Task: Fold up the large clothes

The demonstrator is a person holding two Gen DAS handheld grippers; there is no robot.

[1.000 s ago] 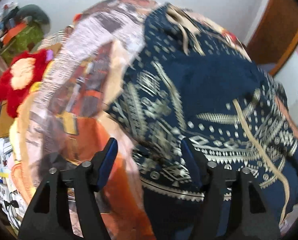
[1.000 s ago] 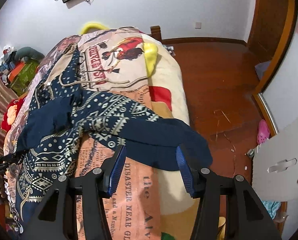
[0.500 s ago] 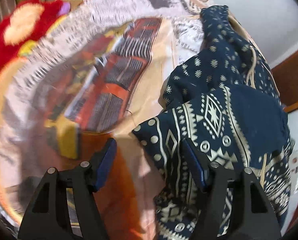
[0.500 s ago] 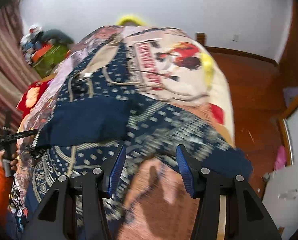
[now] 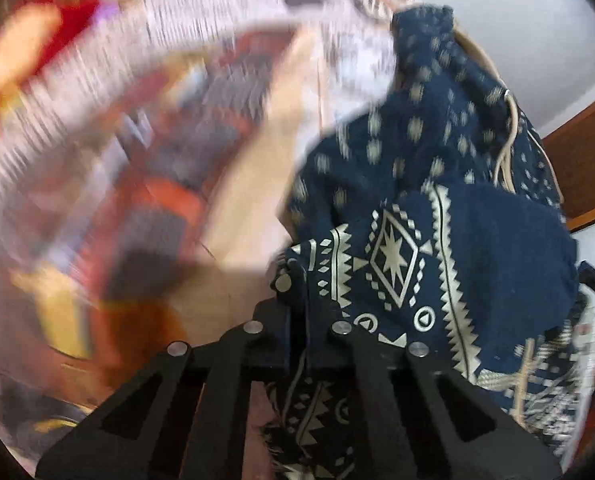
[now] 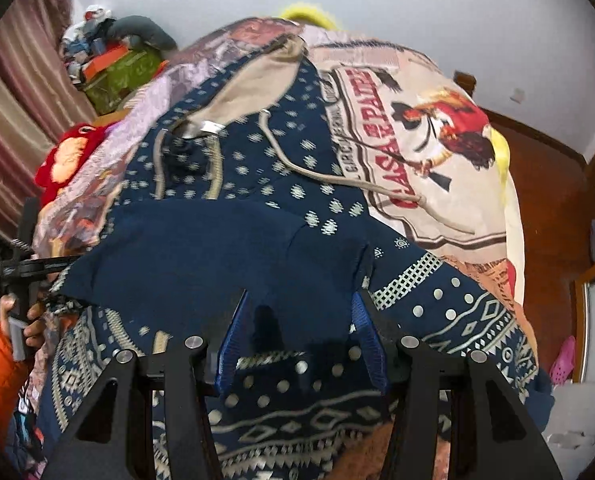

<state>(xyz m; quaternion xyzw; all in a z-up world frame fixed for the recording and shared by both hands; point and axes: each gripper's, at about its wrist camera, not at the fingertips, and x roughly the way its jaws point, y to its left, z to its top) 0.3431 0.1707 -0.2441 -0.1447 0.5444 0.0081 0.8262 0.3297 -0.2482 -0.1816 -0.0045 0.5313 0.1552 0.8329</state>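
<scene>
A navy hoodie (image 5: 457, 240) with a cream geometric pattern lies spread over the bed. My left gripper (image 5: 297, 292) is shut on a patterned edge of it, and the cloth bunches over the fingers. In the right wrist view the hoodie (image 6: 257, 168) shows its beige-lined hood and drawstrings at the far end, with a plain navy fold in front. My right gripper (image 6: 301, 320) hangs just above that fold, jaws apart, its blue pads (image 6: 233, 340) not pressing on cloth. At the left edge of that view a hand in an orange sleeve holds the left gripper (image 6: 21, 264).
The bedspread (image 6: 437, 120) carries a rooster print and lettering. A red plush toy (image 6: 65, 152) lies at the bed's left side, with a green bag and clutter (image 6: 117, 72) behind it. Wooden floor (image 6: 549, 184) and a pink slipper (image 6: 563, 356) lie to the right.
My left gripper has dropped onto the hoodie's patterned edge and shut on it. My right gripper has swung left from the sleeve end to above the plain navy fold.
</scene>
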